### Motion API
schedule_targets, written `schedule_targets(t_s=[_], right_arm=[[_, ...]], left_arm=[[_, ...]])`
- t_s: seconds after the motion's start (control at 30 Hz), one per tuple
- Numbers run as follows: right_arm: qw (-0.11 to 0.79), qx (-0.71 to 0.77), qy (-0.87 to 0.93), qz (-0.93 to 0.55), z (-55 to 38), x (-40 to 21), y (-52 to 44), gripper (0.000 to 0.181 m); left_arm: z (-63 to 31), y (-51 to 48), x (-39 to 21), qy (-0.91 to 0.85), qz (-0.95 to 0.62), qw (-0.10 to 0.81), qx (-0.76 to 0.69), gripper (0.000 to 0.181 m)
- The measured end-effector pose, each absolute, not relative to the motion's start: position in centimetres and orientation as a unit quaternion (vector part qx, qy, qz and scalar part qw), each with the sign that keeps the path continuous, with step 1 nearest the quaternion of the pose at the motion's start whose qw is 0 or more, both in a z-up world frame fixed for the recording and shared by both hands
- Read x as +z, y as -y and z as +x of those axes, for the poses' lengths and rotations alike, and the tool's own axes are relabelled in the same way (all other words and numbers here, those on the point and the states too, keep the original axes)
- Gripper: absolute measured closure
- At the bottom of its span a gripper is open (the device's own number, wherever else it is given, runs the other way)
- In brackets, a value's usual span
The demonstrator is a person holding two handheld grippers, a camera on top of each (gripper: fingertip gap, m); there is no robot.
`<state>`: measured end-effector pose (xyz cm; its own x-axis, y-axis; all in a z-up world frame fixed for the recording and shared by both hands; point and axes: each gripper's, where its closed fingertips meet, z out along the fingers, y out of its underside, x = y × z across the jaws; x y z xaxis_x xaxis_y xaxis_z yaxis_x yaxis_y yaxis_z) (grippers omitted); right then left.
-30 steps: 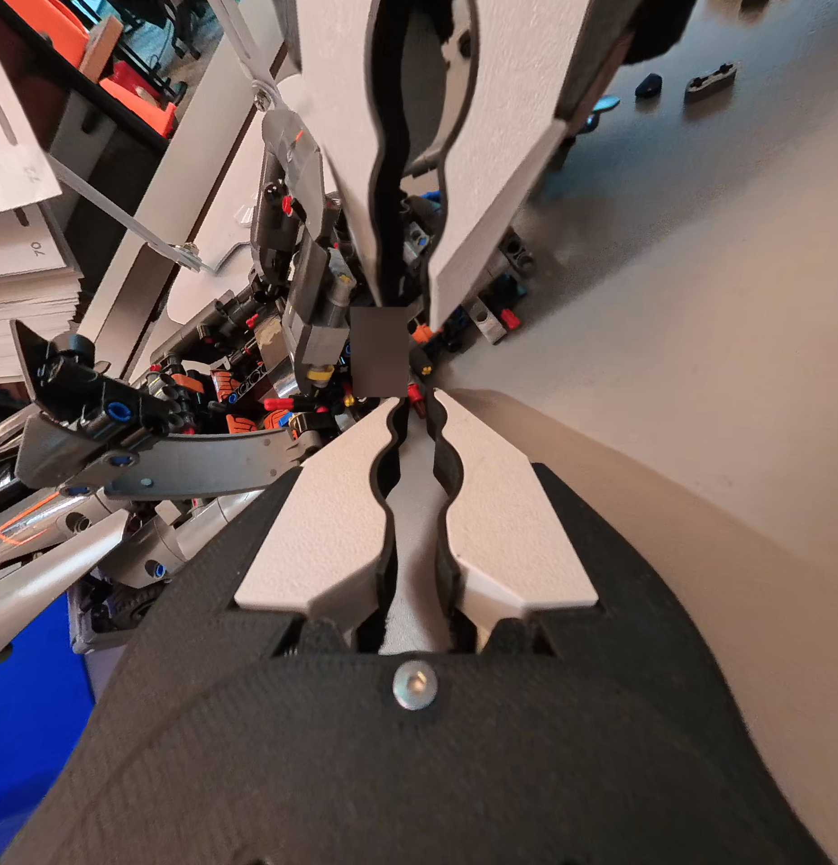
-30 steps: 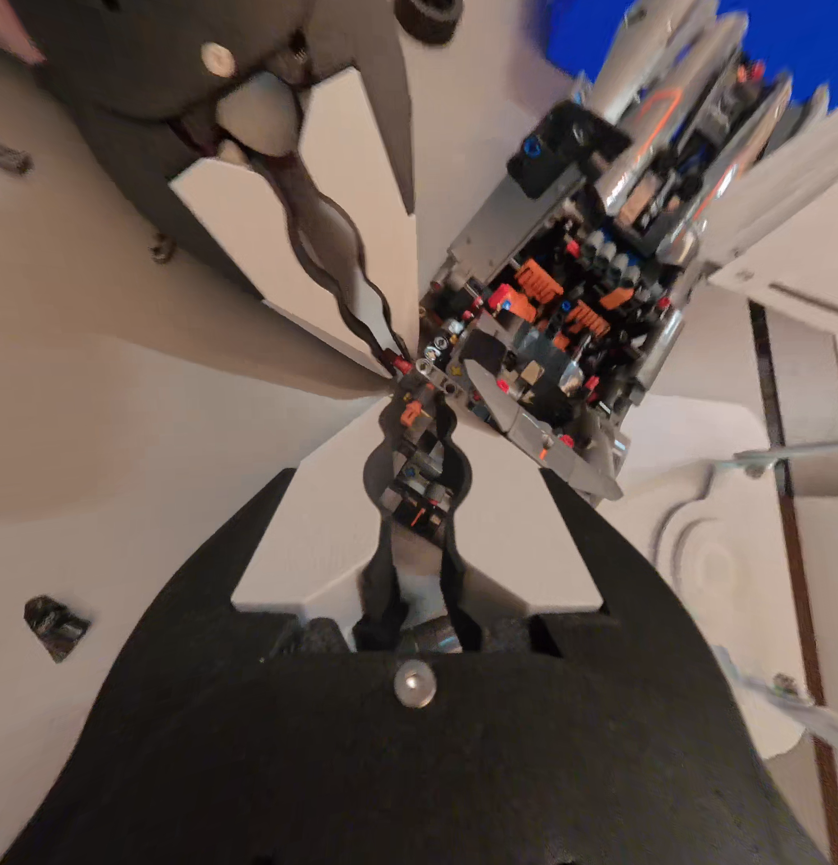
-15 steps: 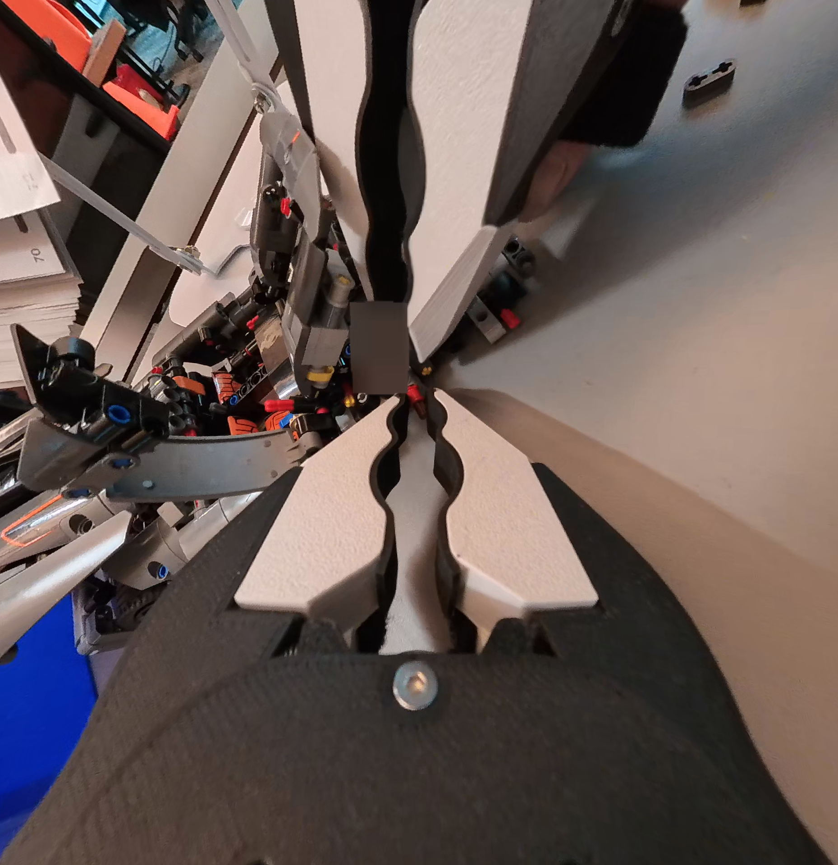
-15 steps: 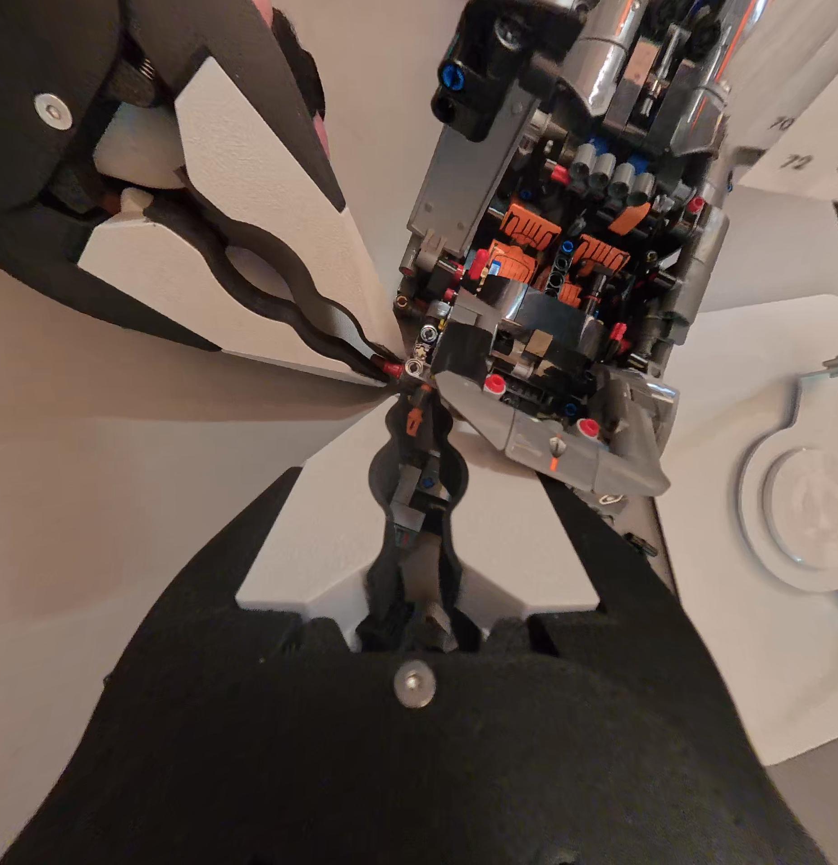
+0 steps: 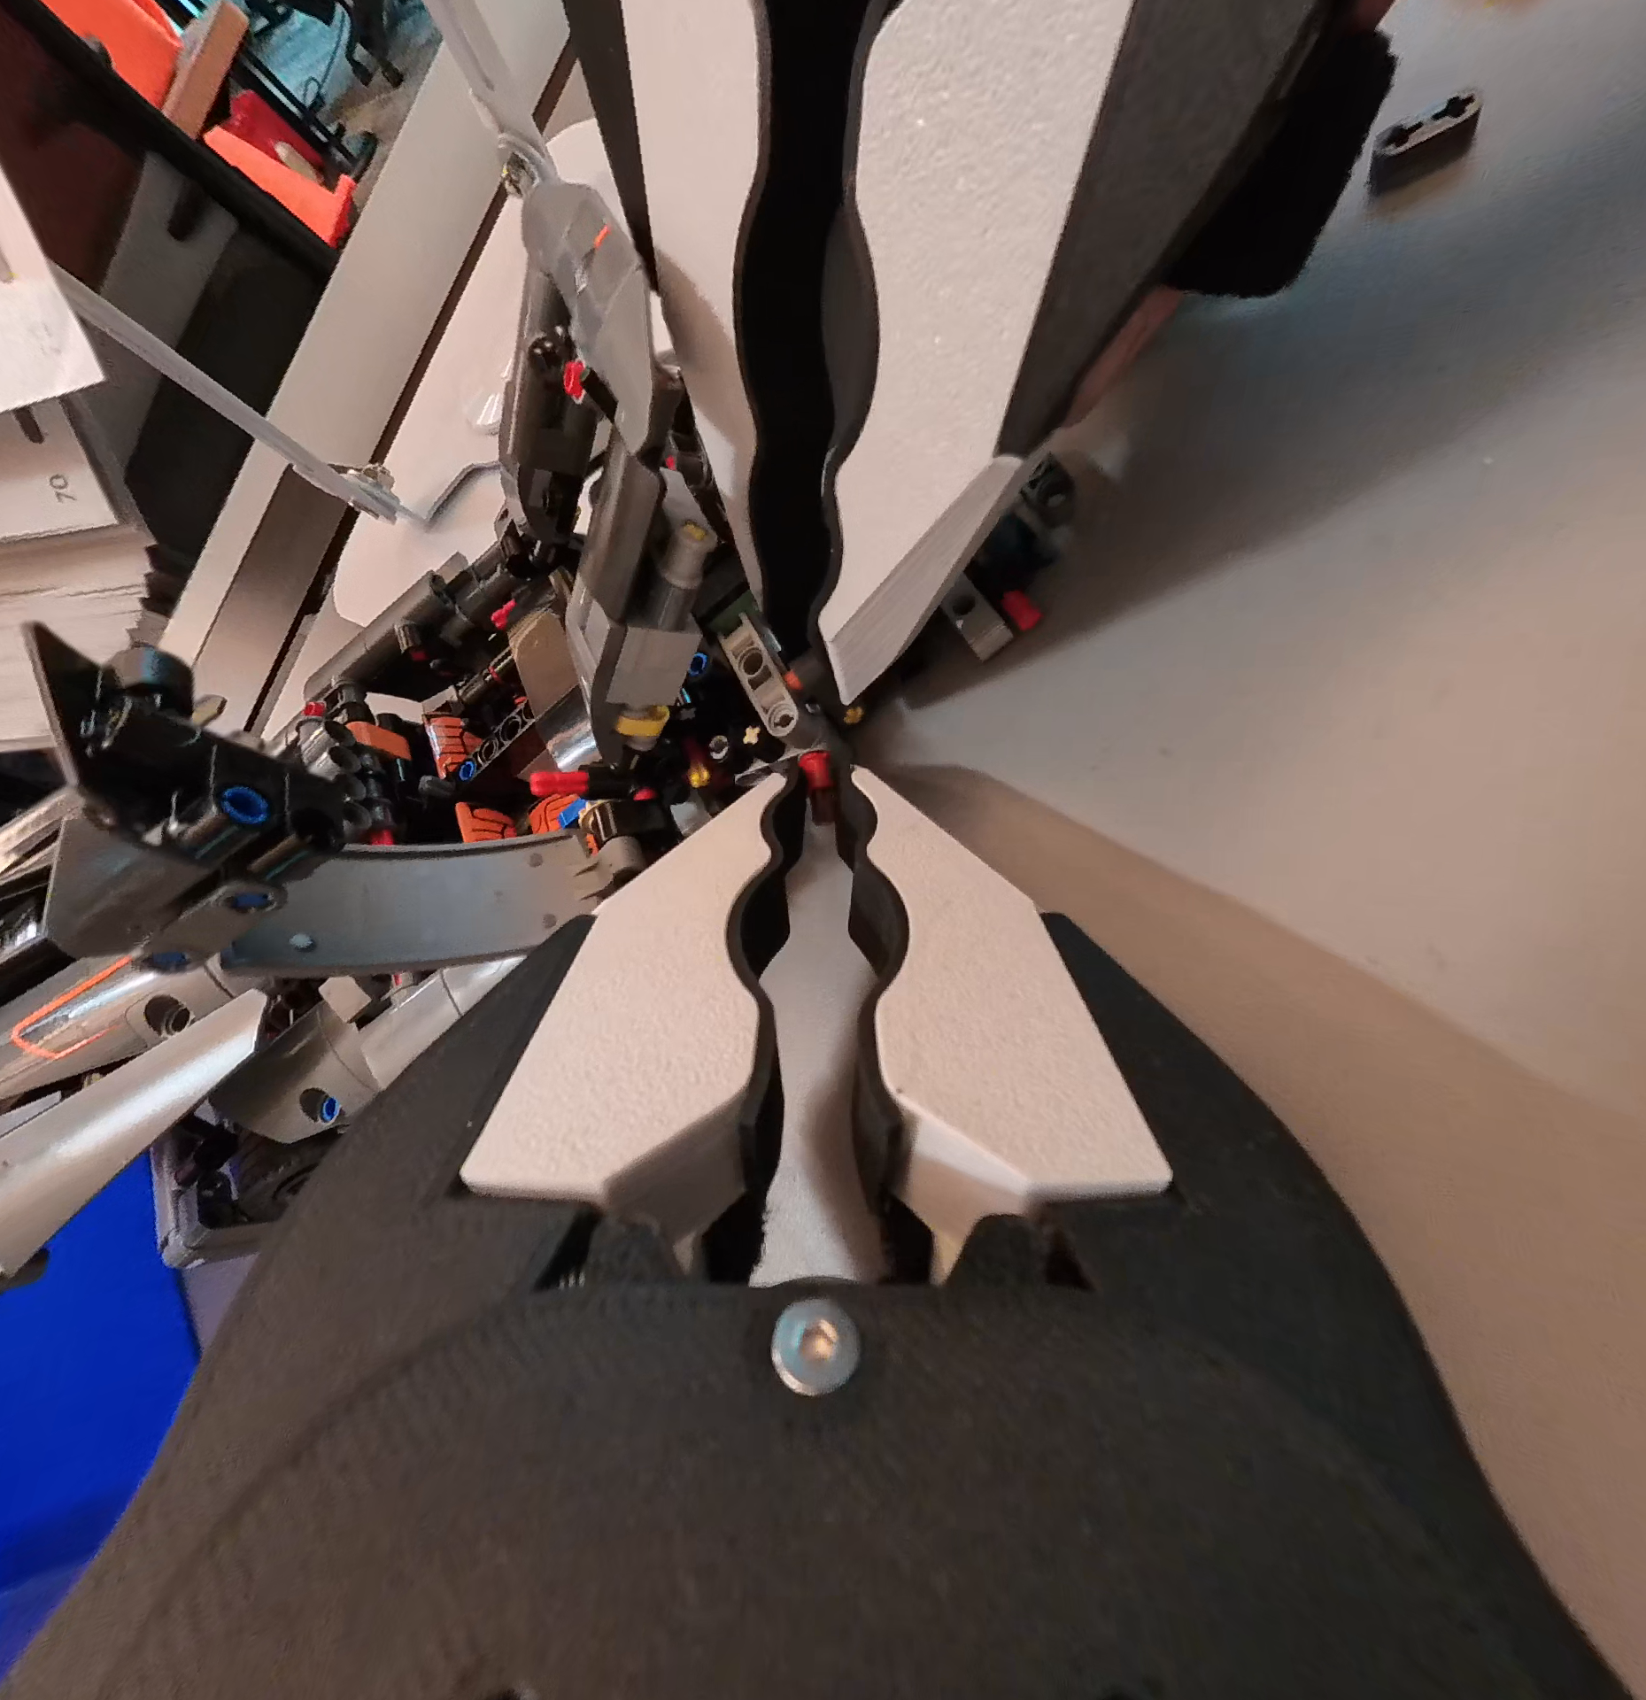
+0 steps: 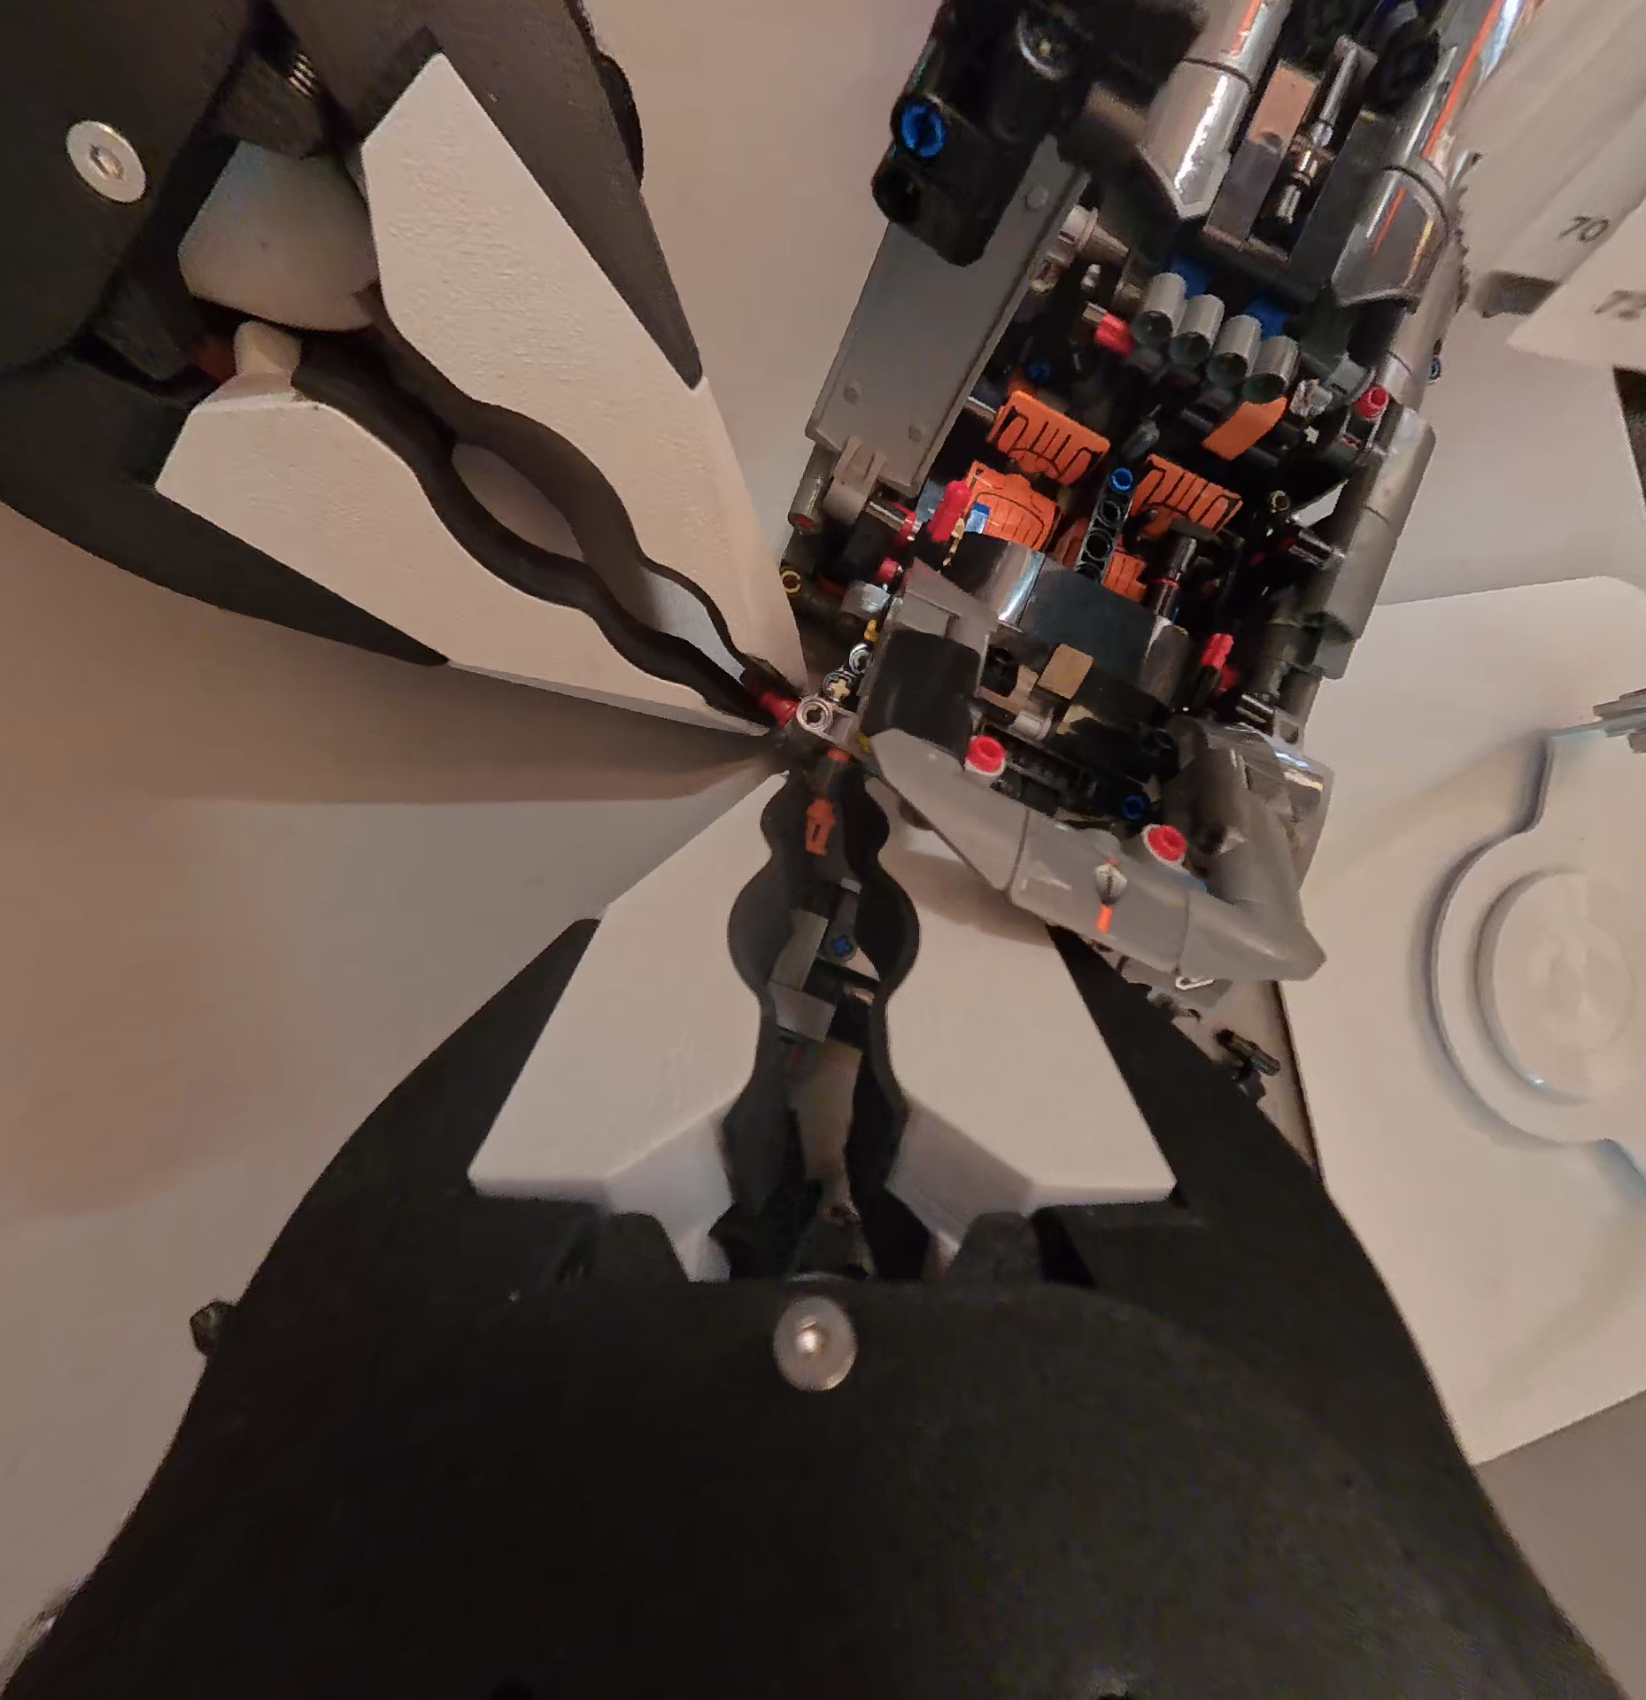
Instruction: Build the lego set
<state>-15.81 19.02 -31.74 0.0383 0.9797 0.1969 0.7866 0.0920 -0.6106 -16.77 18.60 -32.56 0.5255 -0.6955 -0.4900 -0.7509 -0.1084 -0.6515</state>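
Since 1 second ago the right claw [image 6: 823, 800] has swung closer over the lego model [image 6: 1076, 589], which now fills the upper right of its view and lies on the bench [image 5: 1352, 598]. This claw is pinching a thin grey and orange piece [image 6: 819, 901] of the model. The left claw [image 5: 819, 782] is pressed together on a small red pin [image 5: 814, 768], tip to tip with the right one.

Glossy chrome-look plastic panels on the lego model [image 6: 1233, 184]; rough matt black gripper body [image 5: 800, 1518]; smooth matt surface [image 5: 1352, 552]
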Motion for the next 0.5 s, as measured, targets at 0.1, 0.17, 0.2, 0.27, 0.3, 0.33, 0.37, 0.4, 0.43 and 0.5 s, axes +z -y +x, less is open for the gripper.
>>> schedule_targets(t_s=[0.1, 0.17, 0.2, 0.27, 0.3, 0.33, 0.37, 0.4, 0.43, 0.5], right_arm=[[0.296, 0.167, 0.672, -0.657, -15.62, -31.74, -18.93, 0.176], [0.291, 0.185, 0.664, -0.663, -15.62, -31.71, -18.92, 0.177], [0.287, 0.194, 0.660, -0.666, -15.58, -31.70, -18.91, 0.177], [0.280, 0.213, 0.658, -0.666, -15.57, -31.68, -18.84, 0.176], [0.279, 0.216, 0.661, -0.662, -15.52, -31.65, -18.81, 0.174], [0.280, 0.213, 0.665, -0.659, -15.44, -31.63, -18.78, 0.174], [0.281, 0.206, 0.671, -0.655, -15.37, -31.62, -18.78, 0.174], [0.283, 0.198, 0.676, -0.651, -15.34, -31.61, -18.76, 0.174], [0.284, 0.193, 0.678, -0.650, -15.36, -31.65, -18.73, 0.174], [0.286, 0.189, 0.678, -0.650, -15.38, -31.66, -18.72, 0.174]], left_arm=[[-16.55, -18.51, -32.54, -0.489, -0.742, 0.459, 0.027, 0.178], [-16.47, -18.43, -32.43, -0.486, -0.743, 0.460, 0.023, 0.178], [-16.35, -18.39, -32.27, -0.485, -0.741, 0.464, 0.019, 0.178], [-16.17, -18.42, -32.05, -0.483, -0.739, 0.470, 0.018, 0.178], [-16.09, -18.39, -32.06, -0.484, -0.738, 0.470, 0.015, 0.176], [-16.06, -18.39, -32.06, -0.485, -0.737, 0.470, 0.015, 0.175], [-16.09, -18.42, -31.97, -0.484, -0.736, 0.473, 0.017, 0.172], [-16.08, -18.45, -31.86, -0.483, -0.735, 0.476, 0.015, 0.169], [-16.06, -18.49, -31.78, -0.481, -0.735, 0.478, 0.013, 0.166], [-16.02, -18.51, -31.68, -0.481, -0.733, 0.480, 0.017, 0.166]])
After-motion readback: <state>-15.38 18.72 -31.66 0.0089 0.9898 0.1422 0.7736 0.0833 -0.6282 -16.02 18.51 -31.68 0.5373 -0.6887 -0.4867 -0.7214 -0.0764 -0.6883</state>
